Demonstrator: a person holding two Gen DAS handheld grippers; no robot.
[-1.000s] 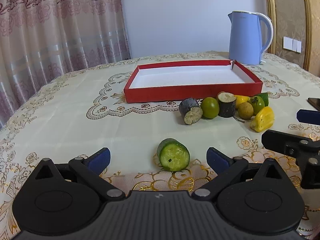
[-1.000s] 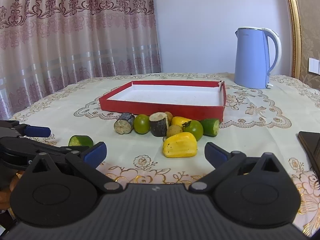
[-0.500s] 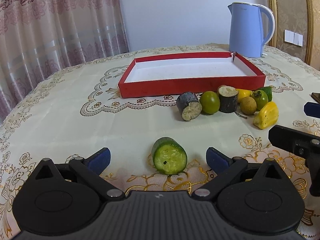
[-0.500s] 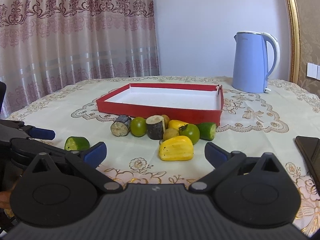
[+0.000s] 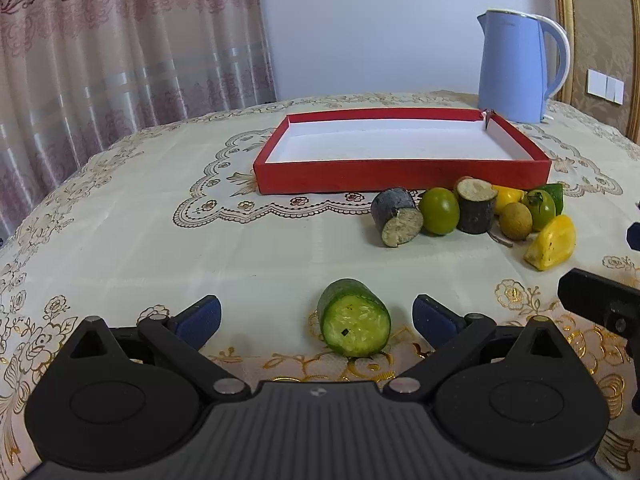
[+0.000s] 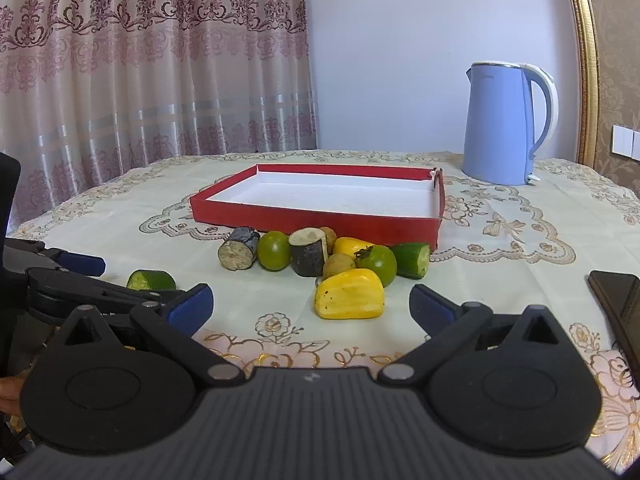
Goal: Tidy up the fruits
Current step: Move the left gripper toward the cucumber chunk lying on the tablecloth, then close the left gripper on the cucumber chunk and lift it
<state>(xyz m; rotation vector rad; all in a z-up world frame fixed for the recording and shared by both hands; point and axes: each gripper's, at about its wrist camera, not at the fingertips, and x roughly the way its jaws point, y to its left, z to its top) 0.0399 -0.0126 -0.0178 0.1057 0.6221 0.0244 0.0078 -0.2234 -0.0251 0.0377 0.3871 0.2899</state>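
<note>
Left wrist view: left tool (image 5: pixel 316 316) spread wide at lower centre, holding nothing. Cucumber chunk (image 5: pixel 354 328) lying on the worktop (image 5: pixel 160 240) between the blue pads, cut face toward the camera, touching neither. Red tray (image 5: pixel 400 170) with white floor at upper centre, empty. Just below its near wall, right of centre, a cluster: dark cut piece (image 5: pixel 396 222), green fruit (image 5: pixel 439 211), yellow piece (image 5: pixel 552 242). Blue kettle (image 5: pixel 516 68) upper right.

Right wrist view: right tool (image 6: pixel 311 306) open, empty, at lower centre. Yellow piece (image 6: pixel 349 294) between and just beyond its pads. Cucumber chunk (image 6: pixel 151 280) at left, partly hidden behind left tool. Dark flat object (image 6: pixel 618 296) at right edge.
</note>
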